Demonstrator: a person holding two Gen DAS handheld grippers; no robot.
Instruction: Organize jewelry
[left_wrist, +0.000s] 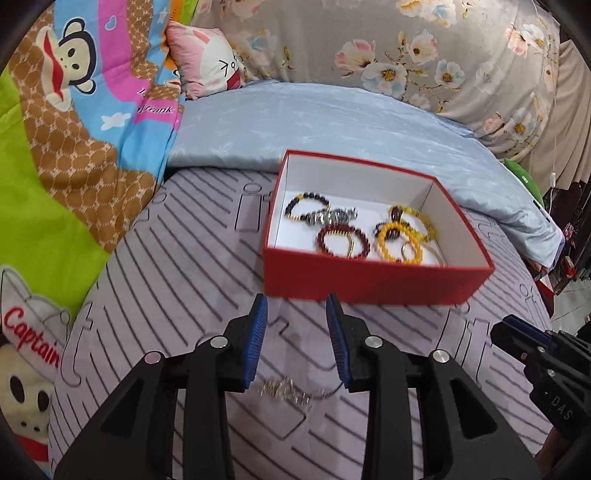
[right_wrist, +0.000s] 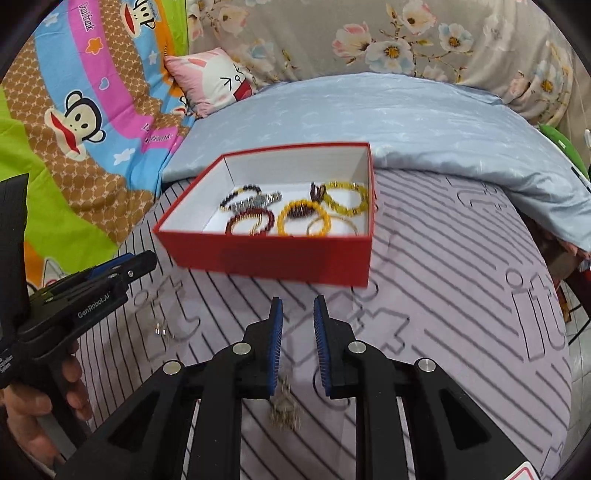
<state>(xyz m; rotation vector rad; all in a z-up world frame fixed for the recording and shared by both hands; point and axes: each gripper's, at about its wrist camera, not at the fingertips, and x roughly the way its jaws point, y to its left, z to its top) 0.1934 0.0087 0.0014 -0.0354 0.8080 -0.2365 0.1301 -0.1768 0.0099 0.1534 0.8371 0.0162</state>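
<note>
A red box (left_wrist: 373, 280) with a white inside stands on the striped lilac bedspread (left_wrist: 177, 280) and holds several bead bracelets (left_wrist: 341, 240) in red, yellow and black. It also shows in the right wrist view (right_wrist: 273, 254). My left gripper (left_wrist: 297, 306) is open and empty just short of the box's near wall, above a silver chain (left_wrist: 284, 391) lying on the bedspread. My right gripper (right_wrist: 298, 306) is open and empty, above a silver chain piece (right_wrist: 284, 410) lying under its jaws. Another small silver piece (right_wrist: 162, 330) lies to the left.
A light blue folded quilt (left_wrist: 332, 118) lies behind the box. A cartoon monkey blanket (left_wrist: 74, 110) and a pink pillow (left_wrist: 207, 59) are at the left. The bed edge drops off at the right (right_wrist: 561, 295). The left gripper shows in the right wrist view (right_wrist: 140, 264).
</note>
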